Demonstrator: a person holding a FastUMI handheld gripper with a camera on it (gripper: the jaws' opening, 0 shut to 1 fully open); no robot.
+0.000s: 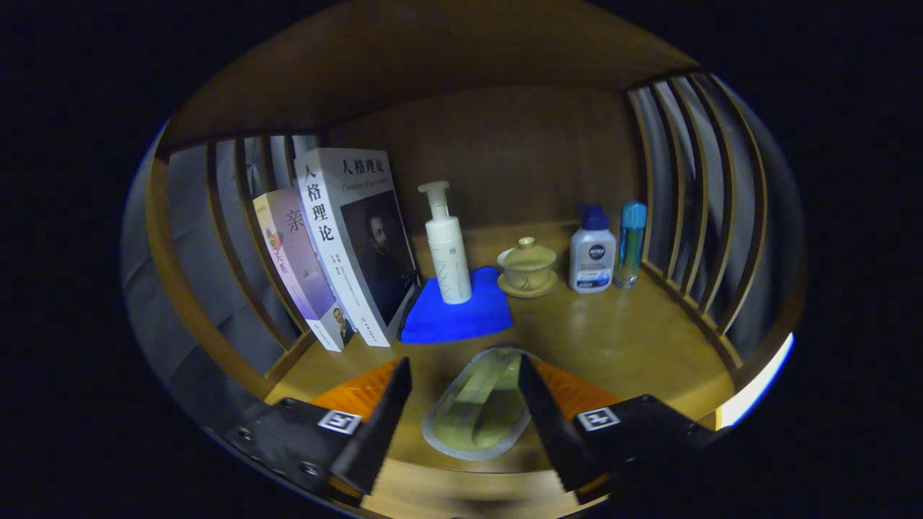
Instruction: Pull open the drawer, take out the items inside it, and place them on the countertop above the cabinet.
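Main risk noted: the flat clear packet (479, 414) lying on the countertop (620, 339) is thin and glossy, so if I draw back carelessly a fingertip could drag it along, or nudge it toward the front edge, which sits just below my fingers. A second risk: pushing forward instead would carry me into the blue cloth (456, 310) and the white pump bottle (445, 249) standing on it, and that bottle is tall and narrow, so I judge it easy to tip. My gripper (465, 389) is spread wide; neither finger presses on anything. The packet lies between my two fingers, its far end just at the tips, its right side partly hidden behind the right finger. Whether that finger touches the packet I cannot tell, the fisheye bends things too much there. Beyond the cloth stand a lidded cup on a saucer (528, 268), a white bottle with a blue cap (592, 256) and a slim blue tube (631, 244); two books (339, 245) lean at the left slats. The packet appears already set down on the top, not in any drawer.
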